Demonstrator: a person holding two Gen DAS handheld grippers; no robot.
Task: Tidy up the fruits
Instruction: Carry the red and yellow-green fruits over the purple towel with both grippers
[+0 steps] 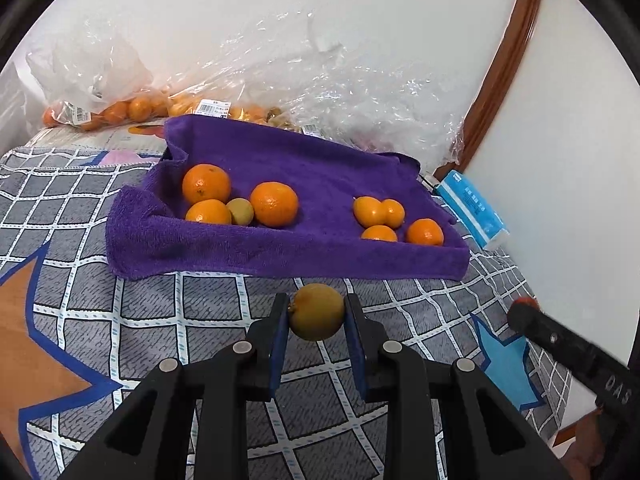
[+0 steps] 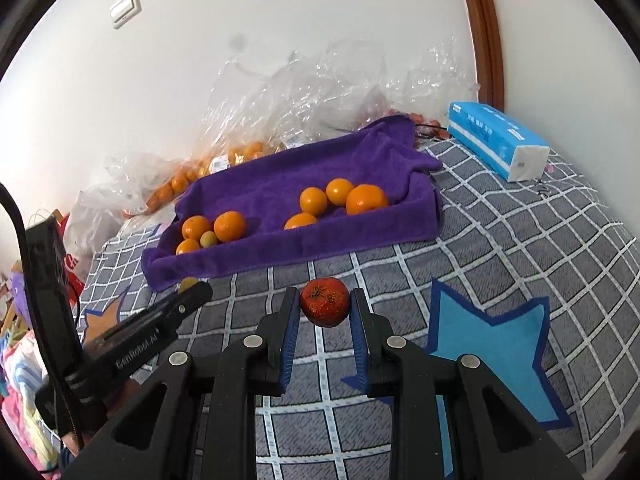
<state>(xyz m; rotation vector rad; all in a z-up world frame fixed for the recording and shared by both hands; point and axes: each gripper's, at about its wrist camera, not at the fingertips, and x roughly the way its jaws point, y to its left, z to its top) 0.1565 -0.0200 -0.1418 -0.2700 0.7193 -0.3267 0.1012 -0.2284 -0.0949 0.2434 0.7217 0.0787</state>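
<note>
The left gripper (image 1: 316, 312) was closed on a dull yellow-brown fruit (image 1: 316, 312), its blue pads pressing both sides, low in the centre of the left wrist view and above the checked bedspread (image 1: 200, 312). The right gripper (image 2: 325, 307) likewise pinched a small red fruit (image 2: 325, 307) at the lower centre of its own view. Neither fruit touched the bedspread, which suggests both were being carried rather than set down.

Just above the grippers in both frames lay a purple towel (image 1: 312, 168), its edges turned up like a shallow tray, probably to stop round fruit rolling off. Inside it the fruit sat in two clusters well apart: at the left, larger oranges (image 1: 274, 204) with one pale yellowish fruit (image 1: 240, 211) touching them; at the right, smaller oranges (image 1: 380, 212) bunched together. That split reads as sorting by kind or size.

Clear plastic bags (image 1: 132, 104) with more oranges lay against the wall in the upper left, likely the supply. A blue tissue pack (image 2: 496, 140) sat at the upper right of the right wrist view, beside the towel.
</note>
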